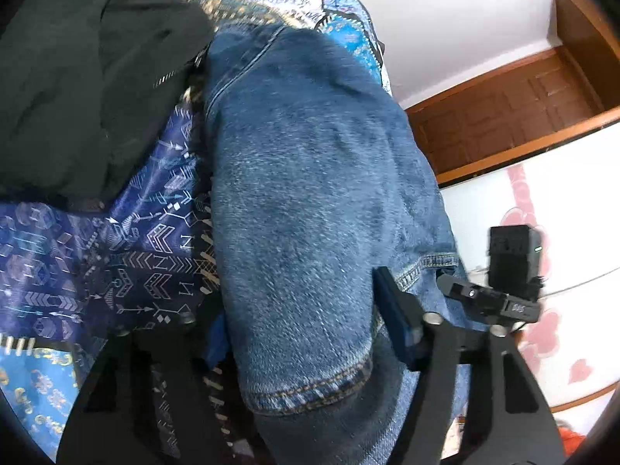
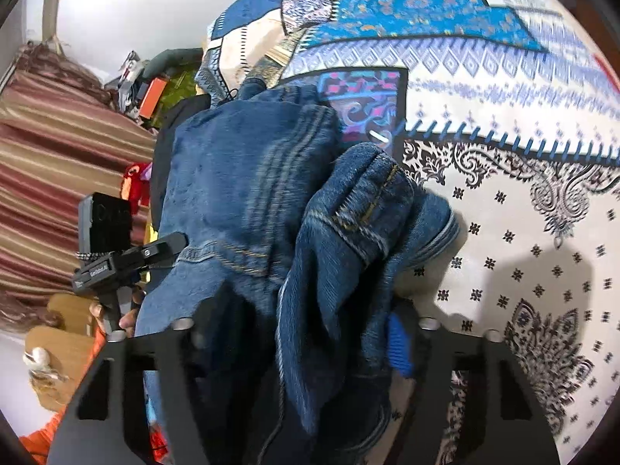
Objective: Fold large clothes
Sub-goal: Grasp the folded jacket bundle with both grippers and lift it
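A pair of blue denim jeans point(image 1: 310, 201) is lifted above a patterned bedspread point(image 1: 116, 255). In the left wrist view my left gripper point(image 1: 306, 333) is shut on a hemmed leg end of the jeans, with the denim bulging between its blue-padded fingers point(image 1: 395, 317). The right gripper point(image 1: 484, 294) shows at the right, beside the same hem. In the right wrist view my right gripper point(image 2: 310, 341) is shut on a bunched part of the jeans point(image 2: 348, 232) with a seam and waistband. The left gripper point(image 2: 128, 259) shows at the left edge of the denim.
A black garment point(image 1: 77, 77) lies on the bedspread point(image 2: 503, 193) to the left of the jeans. A striped curtain point(image 2: 58, 155), clutter and a wooden door point(image 1: 503, 116) surround the bed. The cream paisley part of the bedspread lies to the right.
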A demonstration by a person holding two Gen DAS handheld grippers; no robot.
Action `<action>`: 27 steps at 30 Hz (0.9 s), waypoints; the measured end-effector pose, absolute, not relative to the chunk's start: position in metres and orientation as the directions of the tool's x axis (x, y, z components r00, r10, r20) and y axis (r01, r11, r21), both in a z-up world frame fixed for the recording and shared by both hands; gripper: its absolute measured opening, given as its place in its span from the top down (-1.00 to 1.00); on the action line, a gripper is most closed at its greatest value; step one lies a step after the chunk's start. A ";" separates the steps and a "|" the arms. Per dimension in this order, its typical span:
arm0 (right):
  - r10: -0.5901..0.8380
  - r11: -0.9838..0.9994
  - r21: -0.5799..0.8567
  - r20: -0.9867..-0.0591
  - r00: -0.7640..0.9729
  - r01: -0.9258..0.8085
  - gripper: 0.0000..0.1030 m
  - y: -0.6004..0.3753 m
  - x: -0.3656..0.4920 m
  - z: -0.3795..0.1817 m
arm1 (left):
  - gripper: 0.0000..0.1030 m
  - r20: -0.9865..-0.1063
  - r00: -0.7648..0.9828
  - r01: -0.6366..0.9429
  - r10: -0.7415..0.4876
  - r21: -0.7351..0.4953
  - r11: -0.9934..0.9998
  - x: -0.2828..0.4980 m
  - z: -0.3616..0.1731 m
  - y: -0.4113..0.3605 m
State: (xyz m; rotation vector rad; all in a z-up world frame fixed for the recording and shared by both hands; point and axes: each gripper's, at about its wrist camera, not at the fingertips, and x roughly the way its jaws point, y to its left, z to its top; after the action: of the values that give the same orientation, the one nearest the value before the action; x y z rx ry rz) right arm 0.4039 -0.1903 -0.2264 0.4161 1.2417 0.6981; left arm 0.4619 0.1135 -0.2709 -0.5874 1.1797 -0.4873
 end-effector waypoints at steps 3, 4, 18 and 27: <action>0.666 0.738 0.608 -0.726 0.172 -0.295 0.27 -0.184 0.398 -0.209 | 0.12 -0.706 0.336 0.075 -0.624 -0.640 0.765 0.455 -0.250 0.108; 0.666 0.737 0.601 -0.724 0.179 -0.311 0.31 -0.182 0.395 -0.201 | 0.19 -0.698 0.344 0.083 -0.628 -0.643 0.761 0.451 -0.244 0.106; 0.694 0.695 0.503 -0.657 0.296 -0.513 0.38 -0.088 0.395 -0.079 | 0.30 -0.593 0.595 0.212 -0.543 -0.536 0.817 0.396 -0.088 0.168; 0.750 0.624 0.484 -0.590 0.297 -0.613 0.38 0.024 0.440 -0.045 | 0.30 -0.550 0.725 0.138 -0.415 -0.475 0.869 0.402 -0.028 0.286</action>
State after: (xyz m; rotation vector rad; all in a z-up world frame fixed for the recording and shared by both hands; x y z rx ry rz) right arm 0.4402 0.0240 -0.0448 0.1782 0.8847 0.9123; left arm 0.4021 0.2855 -0.0284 -0.4236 0.6981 -0.3154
